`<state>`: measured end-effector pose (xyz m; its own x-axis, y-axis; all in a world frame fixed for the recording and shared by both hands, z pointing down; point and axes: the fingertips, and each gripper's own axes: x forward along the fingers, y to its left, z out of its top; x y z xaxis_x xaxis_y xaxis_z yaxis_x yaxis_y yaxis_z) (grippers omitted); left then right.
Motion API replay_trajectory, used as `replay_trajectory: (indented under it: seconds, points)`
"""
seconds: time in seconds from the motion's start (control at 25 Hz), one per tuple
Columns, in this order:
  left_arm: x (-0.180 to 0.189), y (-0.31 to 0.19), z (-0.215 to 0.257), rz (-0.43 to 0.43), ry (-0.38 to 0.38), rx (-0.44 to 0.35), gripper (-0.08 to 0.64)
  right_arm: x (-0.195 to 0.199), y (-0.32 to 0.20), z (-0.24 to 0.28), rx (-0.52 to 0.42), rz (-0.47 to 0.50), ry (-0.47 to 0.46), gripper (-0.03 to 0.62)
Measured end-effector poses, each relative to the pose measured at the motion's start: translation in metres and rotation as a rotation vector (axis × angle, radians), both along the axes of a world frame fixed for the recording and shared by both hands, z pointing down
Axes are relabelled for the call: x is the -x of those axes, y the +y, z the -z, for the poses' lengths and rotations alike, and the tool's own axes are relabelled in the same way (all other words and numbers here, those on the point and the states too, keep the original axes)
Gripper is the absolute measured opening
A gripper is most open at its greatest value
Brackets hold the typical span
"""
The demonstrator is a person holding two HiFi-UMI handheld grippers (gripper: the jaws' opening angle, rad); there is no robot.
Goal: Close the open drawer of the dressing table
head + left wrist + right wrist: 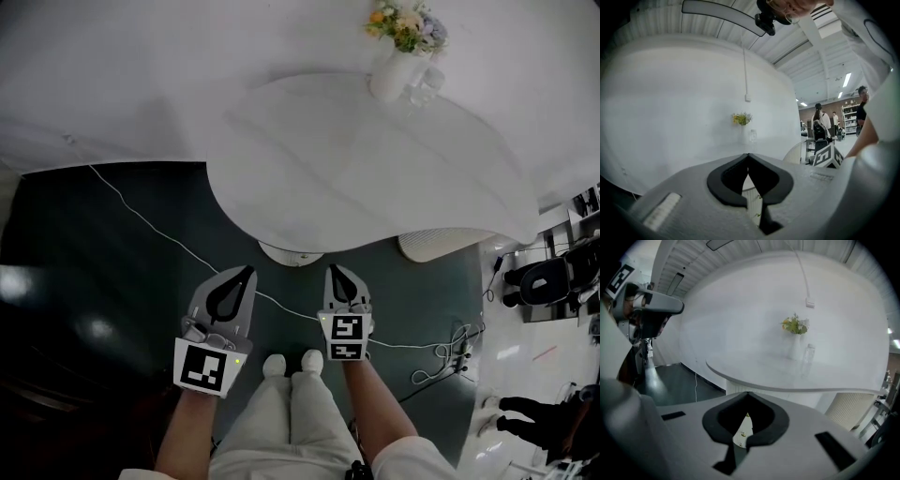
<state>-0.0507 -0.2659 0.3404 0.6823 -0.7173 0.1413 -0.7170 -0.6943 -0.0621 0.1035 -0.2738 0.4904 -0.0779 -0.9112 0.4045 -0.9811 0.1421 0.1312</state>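
Below the head camera, left gripper and right gripper hang clenched and empty, just near of the dressing table, whose drawer no view shows (a blind push could, I judge, miss its front or jolt the vase at the far edge). Left gripper view: jaws meet tip to tip on nothing; right gripper view the same, and no writing is readable, only square patterns on the marker cubes.
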Motion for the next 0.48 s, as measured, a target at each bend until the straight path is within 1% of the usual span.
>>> replay_trajectory:
  seconds: [0.2, 0.48]
  points:
    - [-0.004, 0.005, 0.018, 0.002, 0.003, -0.017, 0.017, -0.001, 0.010, 0.040, -0.032, 0.038, 0.010, -0.003]
    - [-0.009, 0.013, 0.054, -0.002, 0.016, -0.061, 0.017, 0.002, 0.030, 0.109, -0.111, 0.092, 0.003, -0.003]
